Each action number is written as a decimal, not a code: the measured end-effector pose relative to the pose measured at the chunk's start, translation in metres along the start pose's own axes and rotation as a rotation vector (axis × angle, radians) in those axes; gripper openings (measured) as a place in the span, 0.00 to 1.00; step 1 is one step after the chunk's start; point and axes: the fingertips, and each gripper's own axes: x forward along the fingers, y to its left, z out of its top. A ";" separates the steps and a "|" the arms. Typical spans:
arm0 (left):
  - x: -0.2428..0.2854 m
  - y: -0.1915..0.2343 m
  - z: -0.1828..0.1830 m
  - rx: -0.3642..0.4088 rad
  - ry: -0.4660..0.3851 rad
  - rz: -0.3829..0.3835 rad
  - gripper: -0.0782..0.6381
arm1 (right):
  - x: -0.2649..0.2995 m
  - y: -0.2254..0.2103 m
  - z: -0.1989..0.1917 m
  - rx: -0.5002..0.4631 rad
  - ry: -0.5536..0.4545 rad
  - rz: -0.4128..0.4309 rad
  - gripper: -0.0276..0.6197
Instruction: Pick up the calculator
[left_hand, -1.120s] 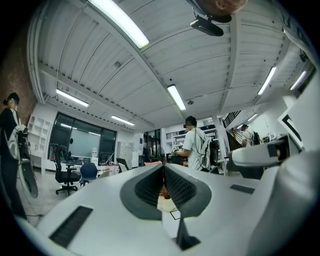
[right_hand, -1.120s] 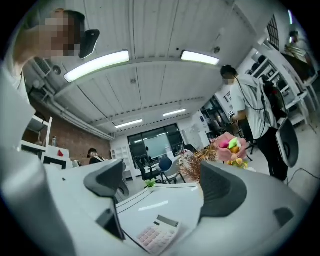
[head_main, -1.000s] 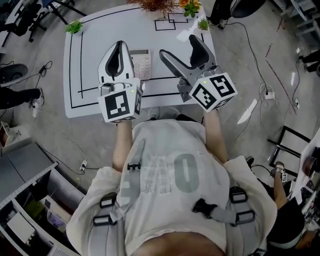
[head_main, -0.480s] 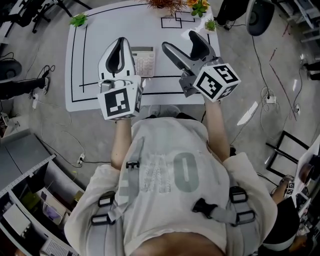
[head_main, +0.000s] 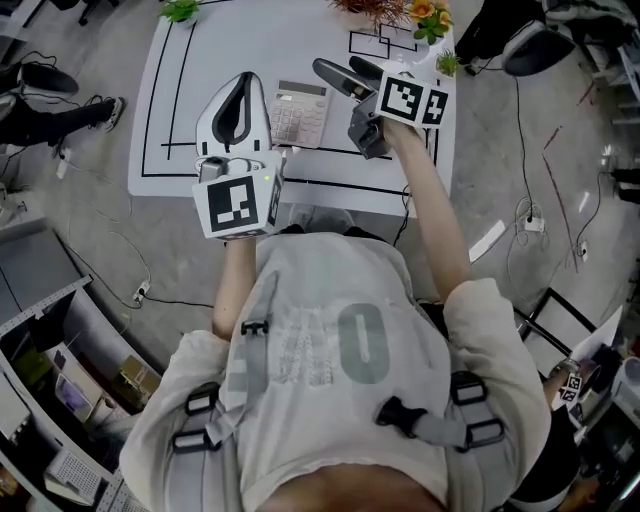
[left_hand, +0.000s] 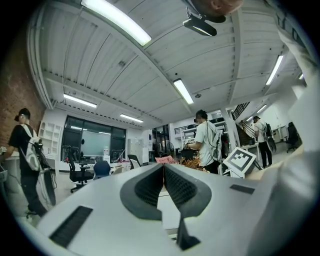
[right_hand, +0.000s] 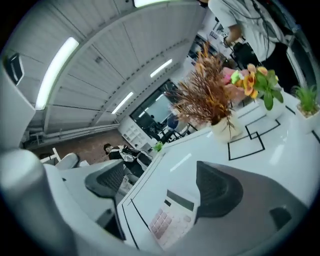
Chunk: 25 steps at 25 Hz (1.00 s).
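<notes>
The calculator (head_main: 298, 112) is white-grey with pale keys and lies flat on the white table (head_main: 190, 170), just beyond the black line. My right gripper (head_main: 340, 68) is open and reaches over the table to the calculator's right end. In the right gripper view the calculator (right_hand: 172, 217) lies below and between the two spread pads (right_hand: 217, 187), apart from them. My left gripper (head_main: 243, 84) hovers to the left of the calculator, shut on nothing. In the left gripper view its jaws (left_hand: 163, 167) meet in a closed line and point out into the room.
A vase of dried brown stems (right_hand: 212, 100), a pot of orange and pink flowers (right_hand: 252, 82) and a small green plant (right_hand: 305, 100) stand at the table's far edge. Black outlined squares (right_hand: 247, 140) mark the tabletop. People (left_hand: 207, 142) stand in the room beyond.
My right gripper has moved forward and left, from the table's near edge to beside the calculator. The left gripper has held its place, still shut.
</notes>
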 end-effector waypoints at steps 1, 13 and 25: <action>-0.002 0.004 -0.002 -0.001 0.006 0.012 0.14 | 0.008 -0.009 -0.005 0.038 0.034 -0.010 0.76; -0.020 0.050 -0.019 -0.029 0.042 0.139 0.14 | 0.060 -0.059 -0.073 0.281 0.354 0.000 0.58; -0.027 0.059 -0.021 -0.033 0.052 0.169 0.14 | 0.069 -0.054 -0.104 0.229 0.507 0.024 0.56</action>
